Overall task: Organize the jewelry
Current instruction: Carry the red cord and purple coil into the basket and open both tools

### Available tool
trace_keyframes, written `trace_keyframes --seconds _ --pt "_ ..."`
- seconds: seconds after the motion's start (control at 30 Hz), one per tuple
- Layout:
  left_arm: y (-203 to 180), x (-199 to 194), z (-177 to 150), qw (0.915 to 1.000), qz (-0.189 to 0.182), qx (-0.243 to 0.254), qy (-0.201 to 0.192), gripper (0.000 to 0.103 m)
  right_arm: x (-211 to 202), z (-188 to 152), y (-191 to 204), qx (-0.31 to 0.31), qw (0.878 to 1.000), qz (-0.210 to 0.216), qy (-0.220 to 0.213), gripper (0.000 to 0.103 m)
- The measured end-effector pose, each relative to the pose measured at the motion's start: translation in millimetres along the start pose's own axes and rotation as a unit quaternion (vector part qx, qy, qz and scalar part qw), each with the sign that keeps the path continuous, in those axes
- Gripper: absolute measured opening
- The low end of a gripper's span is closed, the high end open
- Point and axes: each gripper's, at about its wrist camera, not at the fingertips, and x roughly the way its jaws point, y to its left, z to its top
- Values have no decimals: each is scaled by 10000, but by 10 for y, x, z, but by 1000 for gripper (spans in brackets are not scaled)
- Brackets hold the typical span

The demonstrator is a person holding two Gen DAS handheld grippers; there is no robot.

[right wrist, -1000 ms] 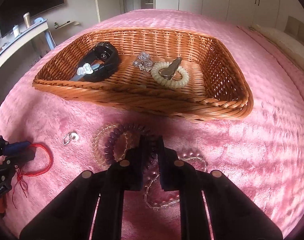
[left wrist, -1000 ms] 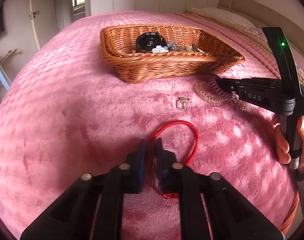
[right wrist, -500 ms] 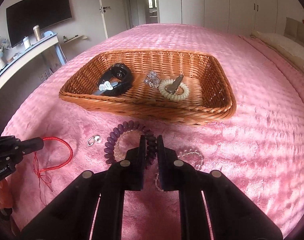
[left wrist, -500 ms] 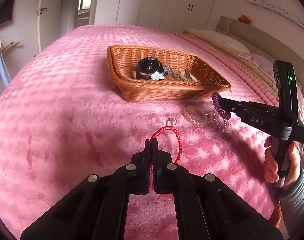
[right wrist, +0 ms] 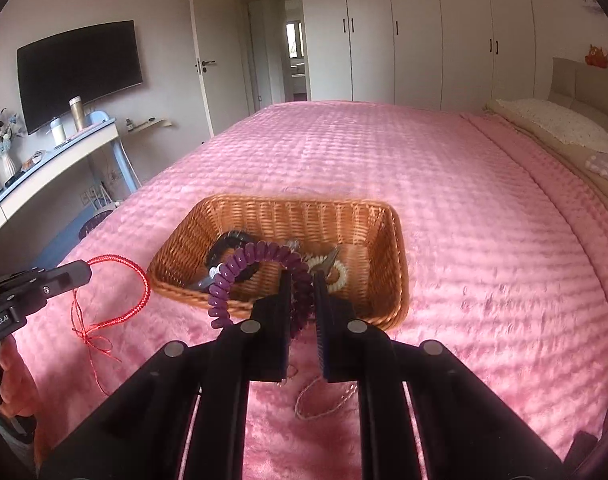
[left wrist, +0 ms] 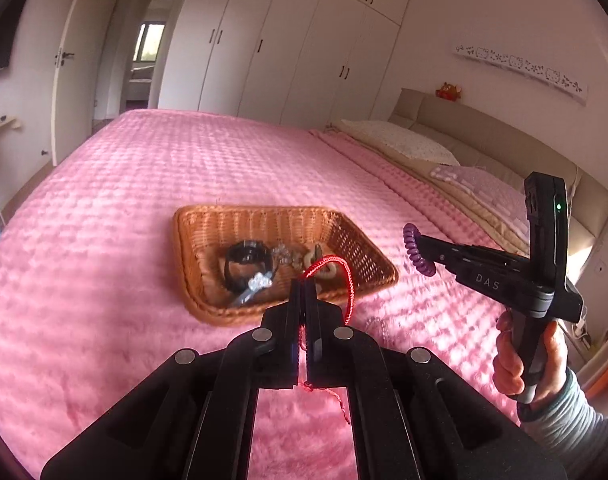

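Pink quilted bedding covered the bed, with a wicker basket sitting on it (already holding a dark bracelet and a pale coil band). Above the bed beside the basket, the left claw was clamped on a red cord bracelet, its tails dangling, while the right claw was closed on a purple spiral bracelet. A clear bead strand lay on the bedding below.

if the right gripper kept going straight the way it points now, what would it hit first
Probably the wicker basket: the right gripper, shut on the purple coil bracelet, aims down over the near rim toward the things inside. Depth is unclear in this view.
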Motion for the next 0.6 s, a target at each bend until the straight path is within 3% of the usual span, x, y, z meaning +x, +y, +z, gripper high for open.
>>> trace_keyframes --seconds 0.23,0.4,0.5,0.6 --pt "133 544 523 9995 185 -235 -80 0 545 463 -97 100 9993 -262 232 9" --pt "206 1035 701 9957 764 -528 32 0 1042 591 -145 269 9971 -373 613 9" --pt "280 1298 670 9875 1385 -731 185 0 1348 570 -162 319 9939 -440 956 9" --pt "389 1480 585 9800 1705 -955 372 0 1582 493 -197 398 9907 -397 1240 9"
